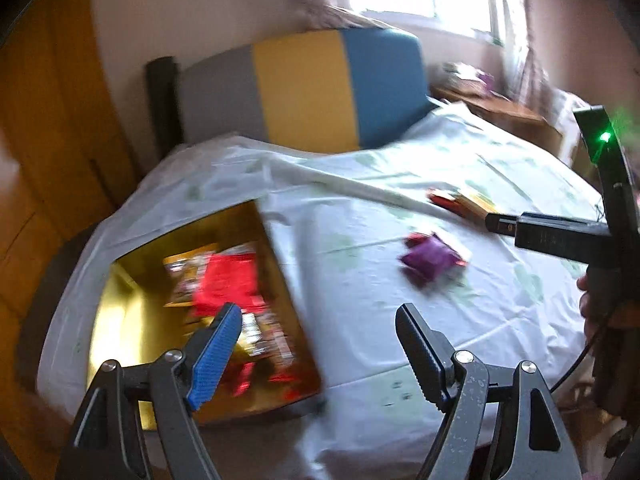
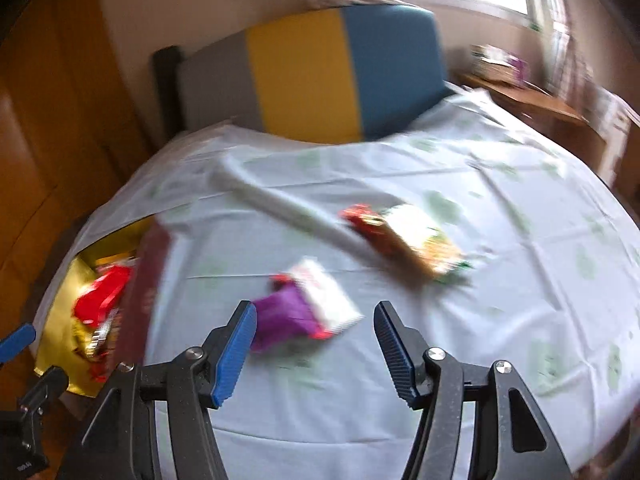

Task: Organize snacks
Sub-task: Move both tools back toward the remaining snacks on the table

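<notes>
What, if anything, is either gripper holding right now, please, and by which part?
Nothing is held. The left gripper and the right gripper both stand open and empty above the cloth.

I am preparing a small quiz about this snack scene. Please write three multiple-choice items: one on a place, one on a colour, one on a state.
1. Where does the gold box sit?
A. at the left edge of the bed
B. on the wooden desk
C. on the headboard

2. What colour is the middle panel of the headboard?
A. green
B. yellow
C. red

3. How do the jaws of the right gripper stand?
A. closed on the purple packet
B. closed on the box
C. apart, holding nothing

Answers: 1 A, the box lies on the white sheet at its left edge. 2 B, yellow lies between grey and blue. 3 C, the purple packet lies on the sheet beyond the jaws, untouched.
</notes>
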{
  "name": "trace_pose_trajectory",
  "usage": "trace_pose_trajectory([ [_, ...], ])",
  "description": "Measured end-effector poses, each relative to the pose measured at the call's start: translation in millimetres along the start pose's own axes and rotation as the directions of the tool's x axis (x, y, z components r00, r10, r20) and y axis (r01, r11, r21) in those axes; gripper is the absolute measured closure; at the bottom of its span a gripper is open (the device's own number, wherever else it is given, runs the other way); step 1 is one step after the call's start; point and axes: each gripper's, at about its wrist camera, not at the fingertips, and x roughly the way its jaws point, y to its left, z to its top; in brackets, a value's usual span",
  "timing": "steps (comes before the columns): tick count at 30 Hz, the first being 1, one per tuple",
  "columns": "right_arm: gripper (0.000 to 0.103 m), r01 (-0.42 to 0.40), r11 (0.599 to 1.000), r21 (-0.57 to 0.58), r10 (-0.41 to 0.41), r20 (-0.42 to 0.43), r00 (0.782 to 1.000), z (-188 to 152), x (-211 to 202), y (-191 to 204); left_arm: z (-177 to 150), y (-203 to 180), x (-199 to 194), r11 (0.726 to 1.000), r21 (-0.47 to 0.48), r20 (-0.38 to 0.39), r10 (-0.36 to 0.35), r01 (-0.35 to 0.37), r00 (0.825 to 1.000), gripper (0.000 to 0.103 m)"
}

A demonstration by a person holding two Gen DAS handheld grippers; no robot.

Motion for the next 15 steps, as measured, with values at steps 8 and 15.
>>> trace_pose_trajectory([
  [8, 0.041, 0.109, 0.990, 0.085, -0.107, -0.022, 0.994, -18, -4, -62, 21, -52, 32, 0.989, 0.125, -0.046, -0.068, 0.073, 0.997, 0.023],
  [15, 0.041, 0.114, 0.984, 0.133, -0.107, -0.063, 0.992, -35, 2, -88, 28, -83, 48, 0.978, 0.174, -0.076, -0.103, 0.114, 0.992, 0.023],
])
